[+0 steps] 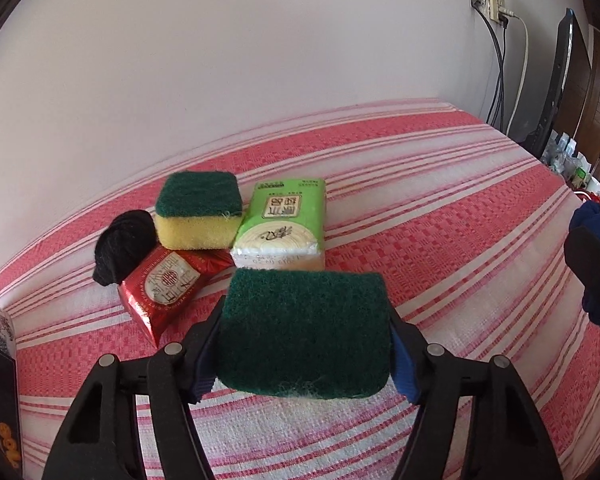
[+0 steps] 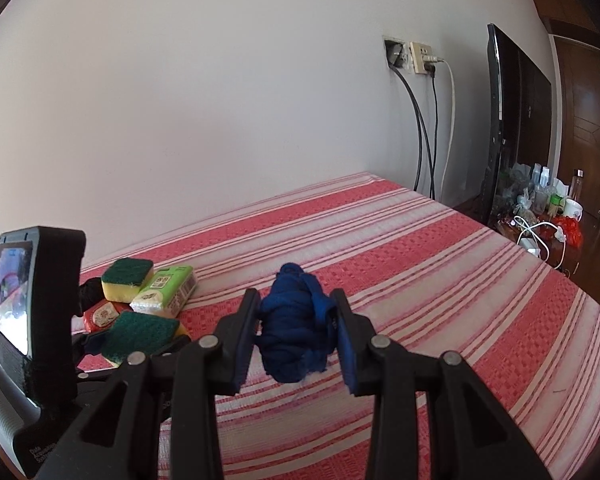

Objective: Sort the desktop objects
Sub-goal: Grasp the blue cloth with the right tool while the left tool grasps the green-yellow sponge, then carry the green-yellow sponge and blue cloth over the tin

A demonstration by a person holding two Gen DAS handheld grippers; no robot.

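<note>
At the lower centre of the left wrist view, a green-topped sponge [image 1: 306, 332] is clamped by the left gripper [image 1: 306, 344]. A rolled blue cloth [image 2: 296, 328] is gripped by the right gripper [image 2: 296, 340]. Farther off, upper left, a second sponge [image 1: 198, 210], a green tissue pack [image 1: 284, 224] and a red packet [image 1: 166, 288] are clustered on the striped cloth [image 1: 440, 220].

Soft daylight, even and a little flat, through two bulging fisheye lenses.

The pale wall [image 2: 220, 100] looks evenly lit with no hot spots, and the striped cloth [image 1: 440, 220] reads clearly, with only faint, soft shadows under the things lying on it. A mild sheen shows on the red foil packet [image 1: 162, 292]. Straight lines bow hard toward the edges, and black vignette fills every corner of both views. The green scouring pad [image 1: 306, 332] nearest the left lens looks slightly soft and smeared at its lower edge, while the far clutter [image 2: 540, 204] stays small and hard to make out.
</note>
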